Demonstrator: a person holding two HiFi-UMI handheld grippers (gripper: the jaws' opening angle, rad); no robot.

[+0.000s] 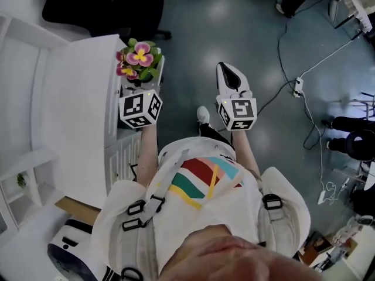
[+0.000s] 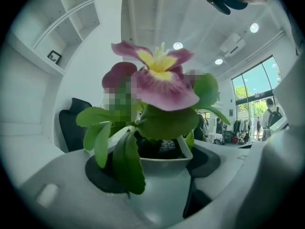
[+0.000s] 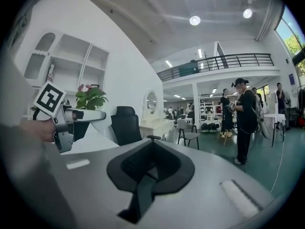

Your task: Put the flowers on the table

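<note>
A white pot (image 1: 144, 79) of pink and purple flowers (image 1: 139, 54) with green leaves hangs just past the right edge of the white table (image 1: 70, 98). My left gripper (image 1: 142, 82) is shut on the pot. In the left gripper view the pot (image 2: 164, 175) sits upright between the two grey jaws, and the big pink bloom (image 2: 162, 80) fills the middle. My right gripper (image 1: 228, 75) is over the floor to the right of the pot, shut, with nothing in it. Its jaws (image 3: 150, 168) meet in the right gripper view. There the left gripper (image 3: 71, 116) and its plant (image 3: 90, 99) show at the left.
A black office chair (image 1: 137, 10) stands beyond the table. White shelving (image 1: 23, 186) lines the left wall. Cables and a power strip (image 1: 297, 86) lie on the grey floor at the right. People (image 3: 245, 118) stand farther off in the room.
</note>
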